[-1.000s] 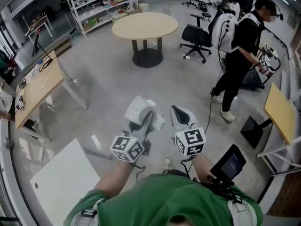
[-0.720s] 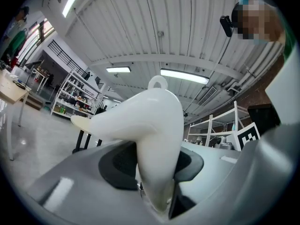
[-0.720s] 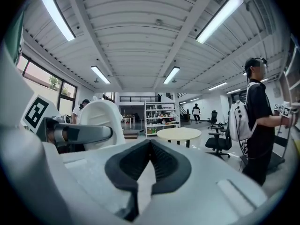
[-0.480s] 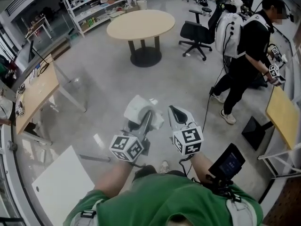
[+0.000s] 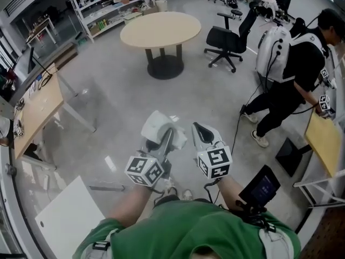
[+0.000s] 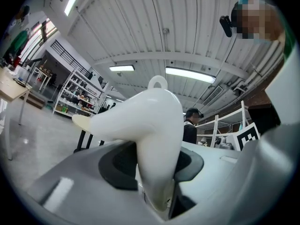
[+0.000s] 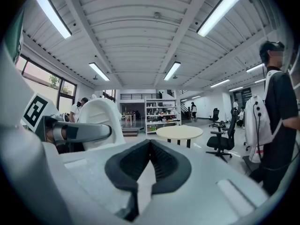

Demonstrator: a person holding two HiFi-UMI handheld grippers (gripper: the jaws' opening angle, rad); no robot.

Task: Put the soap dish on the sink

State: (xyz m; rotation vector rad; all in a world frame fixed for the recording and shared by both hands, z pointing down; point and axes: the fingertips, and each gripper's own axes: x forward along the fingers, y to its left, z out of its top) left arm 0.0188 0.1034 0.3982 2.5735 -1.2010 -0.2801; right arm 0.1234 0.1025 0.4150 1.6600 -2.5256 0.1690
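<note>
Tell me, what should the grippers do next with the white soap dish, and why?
Probably just carry it onward, gripped as it is. The left gripper is shut on the soap dish, the right gripper is shut and empty, and no sink shows in any view, only open floor ahead.

Grey concrete floor (image 5: 124, 101) — round table (image 5: 160, 28), office chair (image 5: 226, 39), shelving (image 5: 108, 4) (ceiling strip lights (image 7: 220, 8)).

White glossy soap dish (image 6: 157, 121), curved, small loop on top, clamped in left tongs (image 6: 157, 165).
</note>
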